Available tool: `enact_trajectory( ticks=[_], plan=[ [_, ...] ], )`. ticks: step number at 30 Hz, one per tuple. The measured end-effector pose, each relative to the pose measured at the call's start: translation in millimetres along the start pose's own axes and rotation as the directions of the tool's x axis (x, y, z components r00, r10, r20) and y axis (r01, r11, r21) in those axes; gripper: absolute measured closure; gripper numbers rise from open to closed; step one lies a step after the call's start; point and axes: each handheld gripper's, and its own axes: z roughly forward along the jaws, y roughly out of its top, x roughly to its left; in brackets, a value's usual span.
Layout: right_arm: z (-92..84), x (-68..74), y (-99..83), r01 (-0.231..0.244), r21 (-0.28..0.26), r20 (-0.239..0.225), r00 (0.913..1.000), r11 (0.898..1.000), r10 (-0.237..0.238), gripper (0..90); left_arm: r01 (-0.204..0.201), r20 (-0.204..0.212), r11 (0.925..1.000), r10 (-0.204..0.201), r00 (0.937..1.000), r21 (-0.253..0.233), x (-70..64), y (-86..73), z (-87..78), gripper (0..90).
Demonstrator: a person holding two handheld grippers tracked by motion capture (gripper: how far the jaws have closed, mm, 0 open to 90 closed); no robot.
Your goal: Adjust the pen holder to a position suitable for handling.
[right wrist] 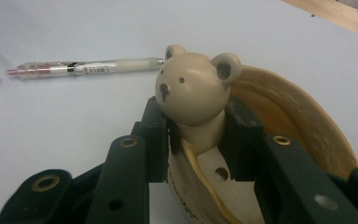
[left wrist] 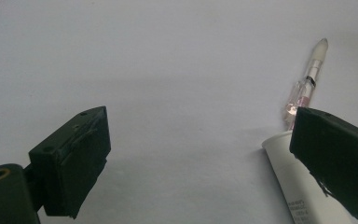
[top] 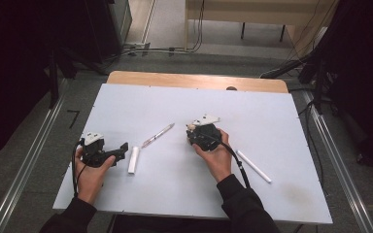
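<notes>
High view: showed a white table top (top: 272, 121) worked from the near edge with two hand-held grippers.

Clamped the bear figurine (right wrist: 193, 86) by the neck with the right gripper (right wrist: 199, 120), one black pad pressed on each side just beneath the head. Judged a sound hold: narrow neck under a wide head, so little chance of slipping out upward. Placed the figurine near the middle of the table, close to the pale tip end of the pen (top: 158, 135) yet not touching it. Could not tell whether the curved tan body rested on the surface or hung just above it.

Set the left gripper (left wrist: 200, 144) low toward the left edge, jaws wide apart with nothing between them. Found one jaw just beside the end of the white tube (left wrist: 284, 177), probably waiting in readiness to take it.

Left the pen flat and slanted between the two grippers, its nearer end close to the tube. Left the white stick (top: 253, 166) lying to the right of the right forearm, well apart from everything else.

Offered the most open room across the far half and the right side of the table. Called for more care on the left, with tube, pen and left gripper crowded together and the table edge near.
</notes>
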Motion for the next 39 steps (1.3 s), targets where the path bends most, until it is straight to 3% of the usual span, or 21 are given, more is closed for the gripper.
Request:
enact_trajectory(
  ticks=[9,20,28,35,39],
  plan=[
    [-2.5,-3.6,-2.1,-0.013,-0.036,-0.006,0.9999,0.999,0.013,50.9,-0.004,0.001,1.0,0.004,1.0,0.0,0.2,-0.1,-0.1,5.9],
    [-20.5,-11.7,-4.4,-0.073,-0.137,-0.09,0.9941,0.988,0.061,33.0,-0.009,0.002,0.9999,0.009,1.0,0.005,-1.1,-0.4,0.1,5.9],
    [-31.9,-19.3,-7.0,-0.088,-0.157,-0.124,0.9899,0.984,0.069,22.1,-0.009,0.0,0.9999,0.009,1.0,0.005,-1.1,-0.5,0.0,5.9],
    [-44.7,-26.8,-14.7,-0.076,-0.178,-0.09,0.9941,0.981,0.061,19.6,-0.008,-0.002,0.9999,0.008,1.0,0.006,-0.8,-0.6,-0.1,5.8],
    [-51.6,-33.3,-22.8,-0.093,-0.186,-0.074,0.994,0.978,0.081,19.3,-0.009,-0.002,0.9999,0.009,1.0,0.006,-0.9,-0.7,0.1,5.8]
  ],
)
